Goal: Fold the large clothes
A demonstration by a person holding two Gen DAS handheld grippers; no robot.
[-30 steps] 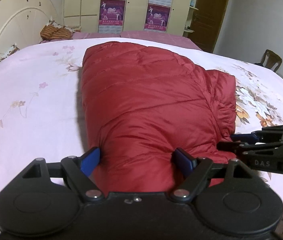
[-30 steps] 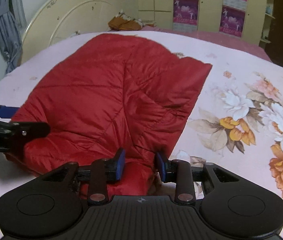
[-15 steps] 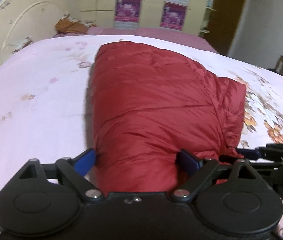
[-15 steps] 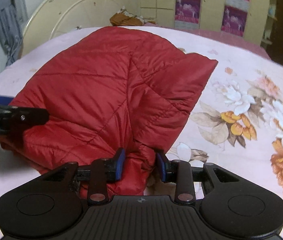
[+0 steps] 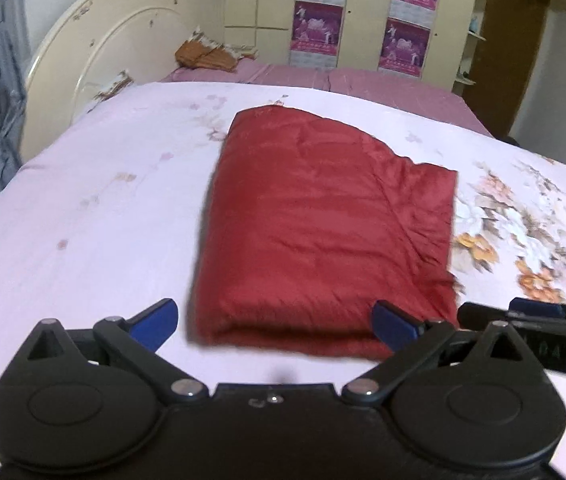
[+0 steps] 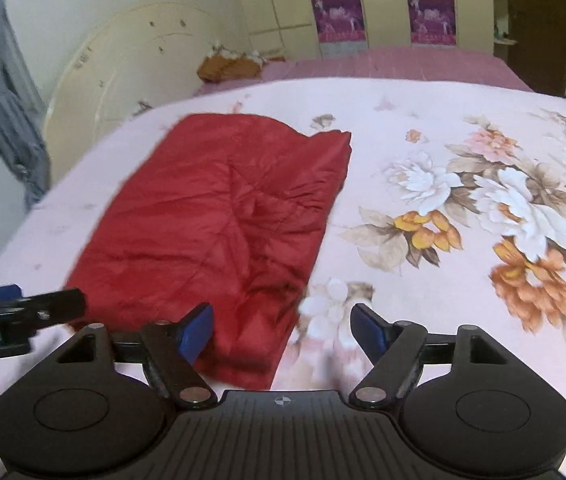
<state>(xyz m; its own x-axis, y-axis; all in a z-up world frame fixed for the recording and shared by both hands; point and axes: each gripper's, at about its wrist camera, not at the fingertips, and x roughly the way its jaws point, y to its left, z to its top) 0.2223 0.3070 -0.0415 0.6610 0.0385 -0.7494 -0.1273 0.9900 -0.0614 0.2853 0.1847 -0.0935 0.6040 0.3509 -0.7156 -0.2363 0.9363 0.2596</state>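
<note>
The red jacket lies folded in a thick, roughly square bundle on the bed. To finish well, I would back both claws straight off so no cloth snags, then check the loose right edge. The left claw and right claw hover just before its near edge, both spread wide, holding nothing.

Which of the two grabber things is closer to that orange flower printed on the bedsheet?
Right. The right gripper hangs over the folded red jacket's near corner beside the orange flower, jaws open. The left gripper sits farther away, at the jacket's opposite near edge, also open.
</note>
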